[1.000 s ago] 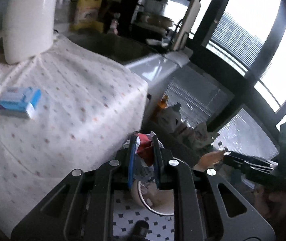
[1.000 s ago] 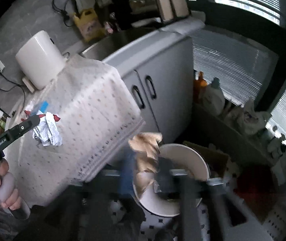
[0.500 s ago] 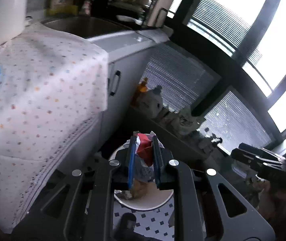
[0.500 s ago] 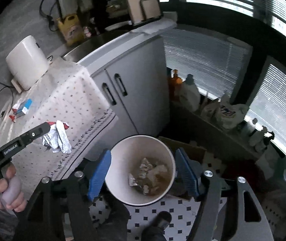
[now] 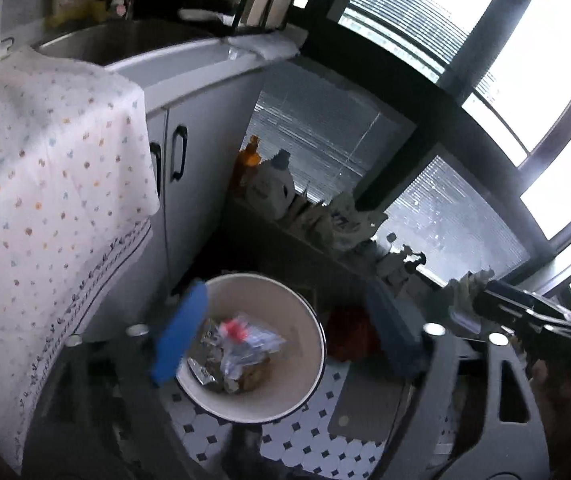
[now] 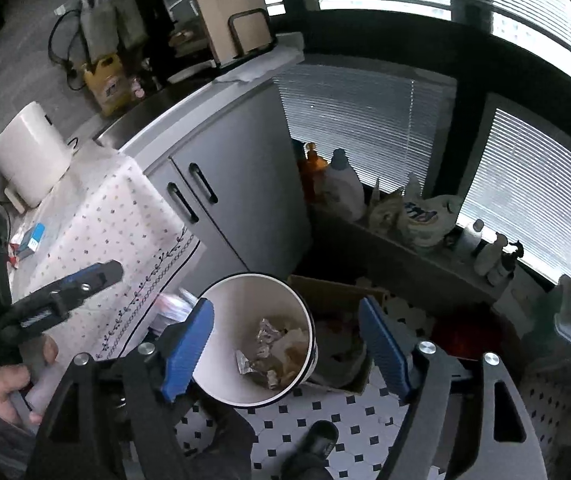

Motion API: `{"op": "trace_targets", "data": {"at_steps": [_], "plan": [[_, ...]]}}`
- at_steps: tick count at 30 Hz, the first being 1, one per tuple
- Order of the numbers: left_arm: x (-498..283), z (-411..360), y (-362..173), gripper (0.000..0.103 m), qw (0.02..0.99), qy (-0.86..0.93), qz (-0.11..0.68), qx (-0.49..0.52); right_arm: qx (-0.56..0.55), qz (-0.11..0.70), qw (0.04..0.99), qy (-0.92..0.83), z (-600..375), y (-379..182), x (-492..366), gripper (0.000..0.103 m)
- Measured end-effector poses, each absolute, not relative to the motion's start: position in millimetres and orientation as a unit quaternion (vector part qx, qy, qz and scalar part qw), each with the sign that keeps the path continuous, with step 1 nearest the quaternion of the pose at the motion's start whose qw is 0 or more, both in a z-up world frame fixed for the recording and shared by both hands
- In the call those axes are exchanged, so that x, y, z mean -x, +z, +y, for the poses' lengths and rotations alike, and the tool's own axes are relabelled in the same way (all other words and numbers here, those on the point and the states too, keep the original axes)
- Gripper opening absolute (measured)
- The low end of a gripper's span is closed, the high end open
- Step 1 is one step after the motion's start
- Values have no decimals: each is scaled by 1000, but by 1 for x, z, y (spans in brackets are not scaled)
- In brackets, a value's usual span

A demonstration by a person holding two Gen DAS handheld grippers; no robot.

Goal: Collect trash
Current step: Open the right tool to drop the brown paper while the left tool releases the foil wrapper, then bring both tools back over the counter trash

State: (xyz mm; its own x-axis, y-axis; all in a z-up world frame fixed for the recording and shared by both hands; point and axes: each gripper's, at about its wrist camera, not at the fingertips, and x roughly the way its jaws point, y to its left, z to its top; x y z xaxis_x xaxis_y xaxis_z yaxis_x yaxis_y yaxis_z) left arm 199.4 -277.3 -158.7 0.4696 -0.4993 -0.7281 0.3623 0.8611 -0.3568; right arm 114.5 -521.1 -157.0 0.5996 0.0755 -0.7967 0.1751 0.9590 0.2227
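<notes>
The crumpled wrapper (image 5: 245, 340) lies in the white bin (image 5: 305, 312), lower centre of the left view. Above it, the left gripper (image 5: 285, 332) is opening wide with nothing between its pads; the right gripper (image 6: 285, 344) is opening too, empty. Best lift both clear of the rim before heading back to the tablecloth (image 6: 125, 208) at left

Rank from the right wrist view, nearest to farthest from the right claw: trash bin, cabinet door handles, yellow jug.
1. Trash bin: on the floor directly below the right claw, framed between its opening pads.
2. Cabinet door handles: upper left, on the grey cabinet.
3. Yellow jug: far upper left, on the counter.
</notes>
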Motion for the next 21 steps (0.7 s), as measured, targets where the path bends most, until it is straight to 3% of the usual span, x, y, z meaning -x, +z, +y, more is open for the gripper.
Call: {"op": "trace_targets", "data": {"at_steps": [6,21], "plan": [[-204,-250,-140,97,868,-225,435,84,-141,437,888,-7,-503,-149,-125,79],[-187,-119,-107,97,904,-99,400,119,-106,417,897,100,-398,-120,-177,87]]}}
